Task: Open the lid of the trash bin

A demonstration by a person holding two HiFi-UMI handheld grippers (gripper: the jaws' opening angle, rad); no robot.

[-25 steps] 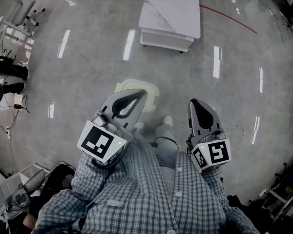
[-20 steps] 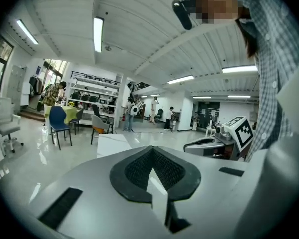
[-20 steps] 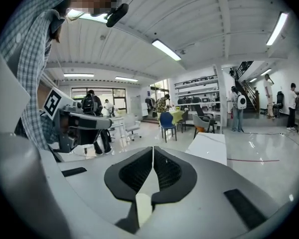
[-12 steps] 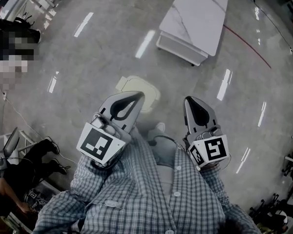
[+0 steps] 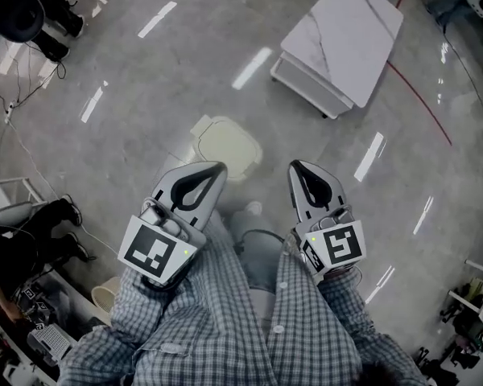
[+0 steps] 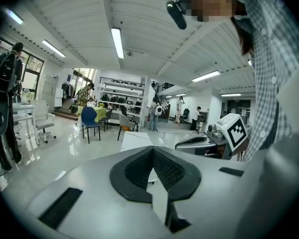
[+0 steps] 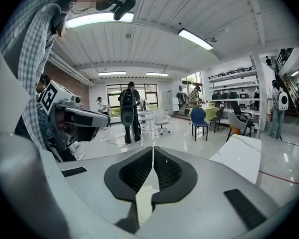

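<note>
**While both grippers are hanging closed, the bin is sitting just ahead**

Head view: the trash bin (image 5: 228, 147) is standing on the glossy grey floor (image 5: 145, 79) just beyond the left gripper (image 5: 216, 169). Its lid is looking shut, and its long axis is running upper-left to lower-right. The right gripper (image 5: 296, 167) is hovering alongside.

Left gripper view: the jaws are meeting on nothing, facing a bright workshop.

Right gripper view: the jaws are meeting likewise.

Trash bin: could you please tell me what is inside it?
Cannot be seen: the closed cream lid covers the trash bin. Nothing lies on it; the left tongs hide its near edge.
</note>
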